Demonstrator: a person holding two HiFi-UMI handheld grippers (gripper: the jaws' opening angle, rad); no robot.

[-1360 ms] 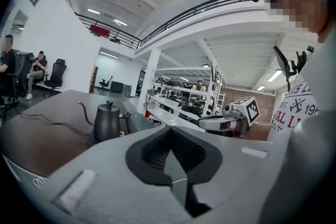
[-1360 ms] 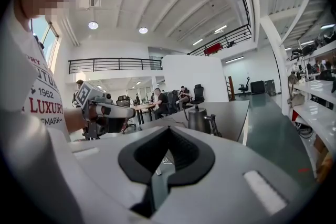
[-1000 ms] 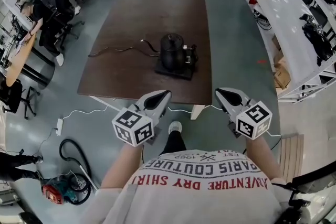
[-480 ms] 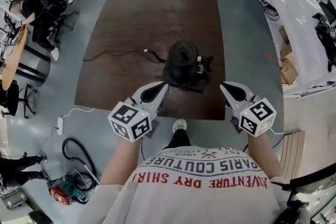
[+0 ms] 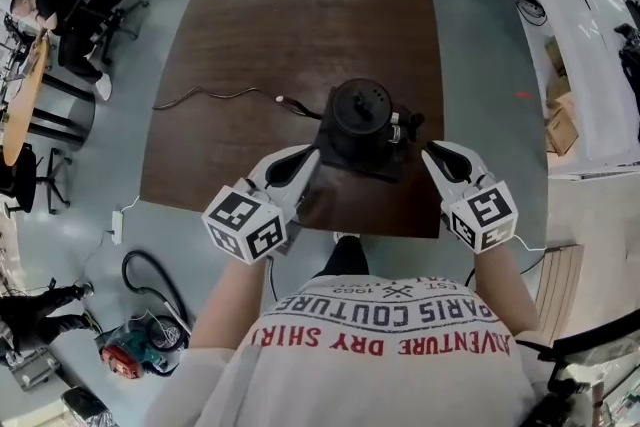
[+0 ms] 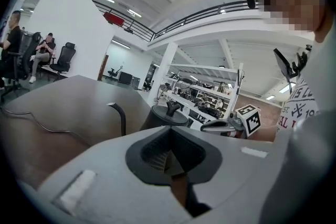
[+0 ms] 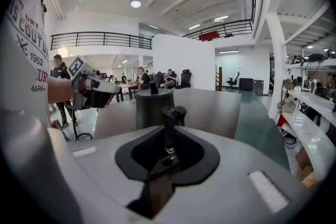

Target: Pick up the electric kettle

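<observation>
Kettle [image 5: 362, 118]: upright on base [image 5: 372, 165], near end of surface [image 5: 300, 15], betw. both claws. Left claw [image 5: 305, 160]: shut, empty, flanking. Right claw [image 5: 432, 155]: jaws opening, nothing betw. them, aimed at handle [image 7: 169, 113], prob. for grip.

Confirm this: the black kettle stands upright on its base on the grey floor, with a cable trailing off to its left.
Wrong place: the head view shows the black kettle upright on its base on the dark brown table, with a cable trailing off to its left.
</observation>
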